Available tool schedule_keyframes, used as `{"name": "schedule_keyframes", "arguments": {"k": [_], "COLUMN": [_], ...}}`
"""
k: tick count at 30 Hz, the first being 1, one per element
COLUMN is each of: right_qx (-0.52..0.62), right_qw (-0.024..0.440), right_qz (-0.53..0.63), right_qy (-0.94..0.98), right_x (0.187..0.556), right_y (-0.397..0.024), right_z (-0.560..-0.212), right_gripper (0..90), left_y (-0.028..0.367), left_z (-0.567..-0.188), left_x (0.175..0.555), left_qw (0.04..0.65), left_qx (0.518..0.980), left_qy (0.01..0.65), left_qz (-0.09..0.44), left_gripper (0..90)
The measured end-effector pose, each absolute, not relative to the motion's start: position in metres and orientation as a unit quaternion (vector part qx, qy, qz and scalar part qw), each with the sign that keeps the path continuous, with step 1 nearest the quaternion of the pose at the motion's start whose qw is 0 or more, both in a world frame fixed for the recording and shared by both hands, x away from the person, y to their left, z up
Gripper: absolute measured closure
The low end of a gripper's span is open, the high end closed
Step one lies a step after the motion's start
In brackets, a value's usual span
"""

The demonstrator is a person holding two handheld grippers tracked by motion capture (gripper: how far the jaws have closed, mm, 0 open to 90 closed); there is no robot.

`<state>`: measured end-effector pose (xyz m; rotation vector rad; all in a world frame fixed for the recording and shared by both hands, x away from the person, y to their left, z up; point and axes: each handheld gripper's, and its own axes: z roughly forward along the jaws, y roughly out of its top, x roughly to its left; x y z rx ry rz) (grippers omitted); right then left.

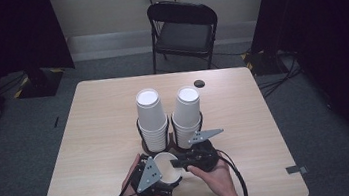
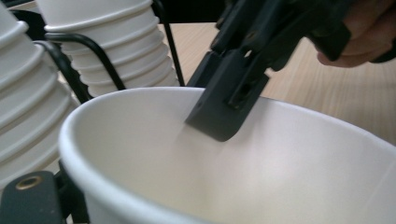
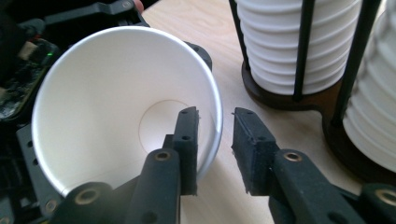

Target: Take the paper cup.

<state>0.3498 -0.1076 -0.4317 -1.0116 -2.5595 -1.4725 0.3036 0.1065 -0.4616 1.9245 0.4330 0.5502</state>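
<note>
**Paper cup between two grippers**

A white paper cup (image 1: 165, 167) sits at the near edge of the table (image 1: 97, 137), in front of two cup stacks (image 1: 152, 118) in a black rack. The left gripper (image 1: 166, 187) pinches the cup's near wall. The right gripper (image 3: 215, 140) straddles the rim, one jaw inside and one outside, its pads slightly parted and not pressing.
</note>
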Motion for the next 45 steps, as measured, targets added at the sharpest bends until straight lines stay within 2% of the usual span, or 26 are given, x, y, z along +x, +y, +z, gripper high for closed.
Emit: {"name": "schedule_keyframes", "arguments": {"k": [11,23,26,45], "right_qx": [-0.314,-0.346,-0.354,-0.405], "right_qw": [-0.010,-0.082,-0.078,-0.134], "right_qz": [-0.529,-0.557,-0.577,-0.565], "right_qy": [-0.789,-0.751,-0.732,-0.707], "right_x": [0.345,0.341,0.340,0.333], "right_y": [-0.120,-0.140,-0.145,-0.168], "right_z": [-0.432,-0.439,-0.443,-0.463], "right_gripper": [60.0,44.7,40.7,33.2], "left_y": [0.124,0.153,0.162,0.202], "left_z": [-0.462,-0.455,-0.451,-0.434], "left_x": [0.309,0.320,0.324,0.352], "left_qw": [0.531,0.552,0.555,0.564], "left_qx": [0.788,0.760,0.753,0.699], "left_qy": [0.216,0.260,0.271,0.347], "left_qz": [0.224,0.222,0.226,0.269], "left_gripper": [9.1,8.9,8.9,8.7]}}
